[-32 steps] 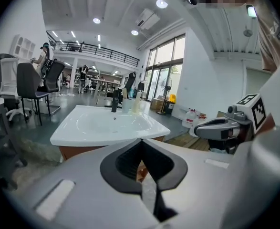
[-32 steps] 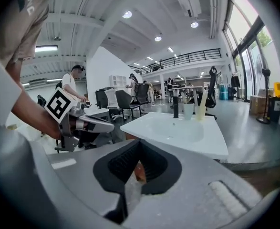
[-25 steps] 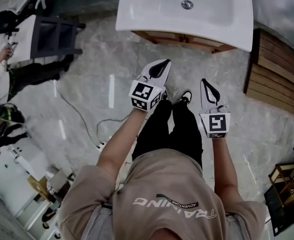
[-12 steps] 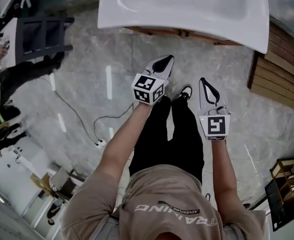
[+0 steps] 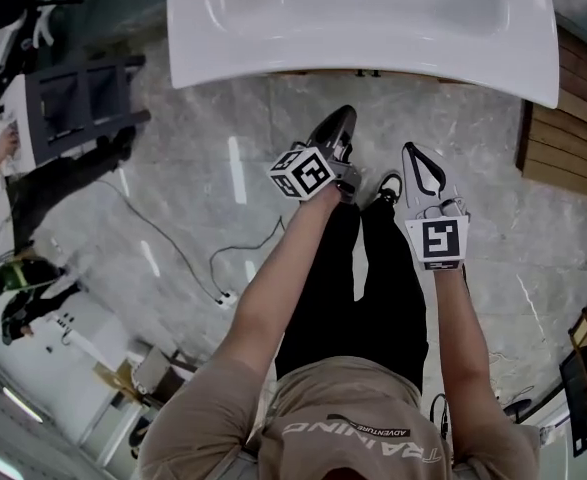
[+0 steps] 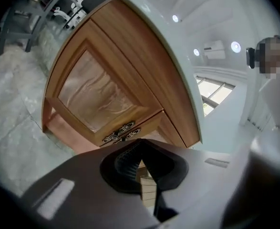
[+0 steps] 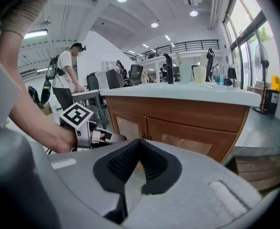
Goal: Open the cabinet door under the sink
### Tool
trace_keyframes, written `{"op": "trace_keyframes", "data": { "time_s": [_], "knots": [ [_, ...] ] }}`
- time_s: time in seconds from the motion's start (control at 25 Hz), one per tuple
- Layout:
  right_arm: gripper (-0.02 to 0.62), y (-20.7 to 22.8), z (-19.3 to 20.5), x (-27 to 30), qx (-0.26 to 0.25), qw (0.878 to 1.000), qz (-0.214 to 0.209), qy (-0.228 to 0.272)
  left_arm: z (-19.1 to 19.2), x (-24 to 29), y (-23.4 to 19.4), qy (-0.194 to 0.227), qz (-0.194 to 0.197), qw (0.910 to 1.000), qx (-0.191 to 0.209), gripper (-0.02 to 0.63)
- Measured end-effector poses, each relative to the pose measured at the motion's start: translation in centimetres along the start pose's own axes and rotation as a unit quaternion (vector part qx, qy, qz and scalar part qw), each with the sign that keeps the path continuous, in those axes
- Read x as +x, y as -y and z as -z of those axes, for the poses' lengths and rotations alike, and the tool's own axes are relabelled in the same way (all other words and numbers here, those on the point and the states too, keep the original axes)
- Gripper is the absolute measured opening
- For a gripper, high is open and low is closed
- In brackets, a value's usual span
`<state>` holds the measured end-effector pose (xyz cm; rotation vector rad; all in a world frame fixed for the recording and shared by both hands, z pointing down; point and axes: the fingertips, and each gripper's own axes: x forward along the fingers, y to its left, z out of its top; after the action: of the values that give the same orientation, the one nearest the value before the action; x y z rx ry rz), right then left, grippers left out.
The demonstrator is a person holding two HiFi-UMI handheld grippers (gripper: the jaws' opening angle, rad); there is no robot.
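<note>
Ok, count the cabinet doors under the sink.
2, side by side on the cabinet front: the left door, the right door. Doors on other sides may be hidden.

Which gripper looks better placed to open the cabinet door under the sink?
Probably the left gripper: the door handles sit just ahead of its shut jaws, and the right gripper sits farther back.

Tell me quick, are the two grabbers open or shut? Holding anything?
Left gripper: shut, holding nothing.
Right gripper: shut, holding nothing.

Bright even light, fisheye-warped edges
</note>
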<state>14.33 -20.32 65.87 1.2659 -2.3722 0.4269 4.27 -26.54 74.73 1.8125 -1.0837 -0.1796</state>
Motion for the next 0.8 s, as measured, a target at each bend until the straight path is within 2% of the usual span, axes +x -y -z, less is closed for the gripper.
{"op": "trace_keyframes", "data": {
  "time_s": [0.08, 0.16, 0.24, 0.28, 0.36, 0.4, 0.48, 0.6, 0.8],
  "knots": [
    [0.003, 0.6, 0.2, 0.7, 0.002, 1.0, 0.003, 0.003, 0.3, 0.8, -1.1, 0.017, 0.005, 0.9993, -0.033, 0.017],
    [0.003, 1.2, 0.5, 1.2, 0.005, 1.0, 0.005, 0.004, 0.5, 1.3, -2.3, 0.039, 0.008, 0.9956, -0.084, 0.018],
    [0.003, 1.6, 1.1, 1.5, 0.012, 1.0, 0.007, 0.002, 0.7, 1.4, -3.6, 0.056, -0.009, 0.9917, -0.115, 0.035],
    [0.003, 1.8, 1.4, 1.6, 0.017, 1.0, 0.008, 0.001, 0.7, 1.6, -4.0, 0.063, -0.013, 0.989, -0.133, 0.043],
    [0.003, 2.1, 1.8, 1.7, 0.03, 0.999, 0.01, 0.0, 1.0, 2.7, -3.4, 0.088, 0.014, 0.9754, -0.202, 0.048],
    [0.003, 2.1, 2.1, 1.8, 0.037, 0.999, 0.01, 0.0, 1.0, 3.3, -3.2, 0.096, 0.027, 0.9716, -0.214, 0.049],
    [0.003, 2.1, 2.5, 2.0, 0.046, 0.999, 0.008, 0.0, 0.9, 4.1, -3.4, 0.107, 0.037, 0.9713, -0.209, 0.058],
    [0.003, 1.7, 3.0, 2.2, 0.049, 0.999, -0.001, -0.001, 0.8, 5.1, -3.5, 0.138, 0.046, 0.9528, -0.266, 0.09],
    [0.003, 1.6, 3.5, 2.5, 0.049, 0.999, -0.014, -0.002, 0.5, 6.5, -5.6, 0.172, 0.049, 0.9347, -0.308, 0.145]
  ]
}}
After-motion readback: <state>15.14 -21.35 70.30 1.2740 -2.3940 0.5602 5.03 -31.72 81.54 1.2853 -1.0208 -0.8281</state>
